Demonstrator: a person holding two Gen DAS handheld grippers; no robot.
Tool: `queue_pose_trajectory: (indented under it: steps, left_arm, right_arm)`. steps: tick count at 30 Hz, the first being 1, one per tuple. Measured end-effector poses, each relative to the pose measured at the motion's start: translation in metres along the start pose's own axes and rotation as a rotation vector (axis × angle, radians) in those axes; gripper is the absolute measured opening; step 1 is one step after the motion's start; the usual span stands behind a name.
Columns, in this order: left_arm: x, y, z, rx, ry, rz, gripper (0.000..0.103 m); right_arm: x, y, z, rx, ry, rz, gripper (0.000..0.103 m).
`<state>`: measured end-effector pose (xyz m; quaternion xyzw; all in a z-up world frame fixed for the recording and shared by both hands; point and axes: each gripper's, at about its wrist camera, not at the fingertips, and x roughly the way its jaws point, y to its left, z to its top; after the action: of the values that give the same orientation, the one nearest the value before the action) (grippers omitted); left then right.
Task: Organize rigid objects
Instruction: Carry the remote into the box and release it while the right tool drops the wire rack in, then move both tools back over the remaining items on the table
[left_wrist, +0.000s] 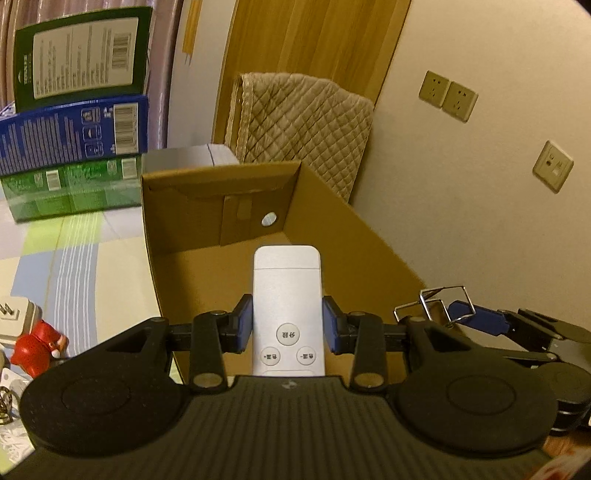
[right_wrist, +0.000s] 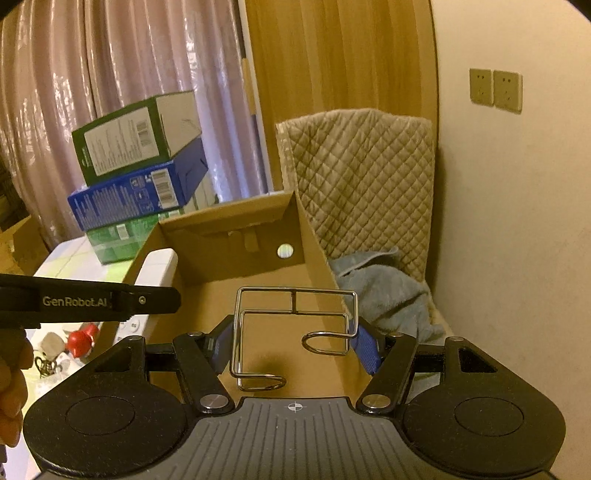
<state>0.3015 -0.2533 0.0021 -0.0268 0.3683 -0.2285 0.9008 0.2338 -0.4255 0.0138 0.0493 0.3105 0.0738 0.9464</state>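
Both grippers loaded — over the cardboard box (left_wrist: 332, 206).
My left gripper (left_wrist: 287, 328) clamps the white remote (left_wrist: 286, 291); my right gripper (right_wrist: 295, 345) grips a wire rack (right_wrist: 291, 332).

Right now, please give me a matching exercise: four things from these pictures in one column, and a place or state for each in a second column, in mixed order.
Things:
1. white remote
2. wire rack
3. red figurine
4. blue box

Places or states:
A. stacked between two green boxes
B. held in the right gripper over the cardboard box
C. lying on the patterned cloth, left of the cardboard box
D. clamped in the left gripper

Pairs: 1-D, 2-B, 3-C, 4-A
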Motion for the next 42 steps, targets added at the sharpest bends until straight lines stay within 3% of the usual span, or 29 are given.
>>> queue_pose_trajectory:
  steps: [13,42]
  left_arm:
    - [0.011,0.006,-0.014,0.021,0.041,0.03,0.032]
    - [-0.037,0.02,-0.018,0.029,-0.004,0.05,0.032]
  right_arm:
    - [0.014,0.005,-0.008,-0.037,0.034,0.009,0.062]
    - [0.008,0.023,-0.013,-0.06,0.046,0.01,0.063]
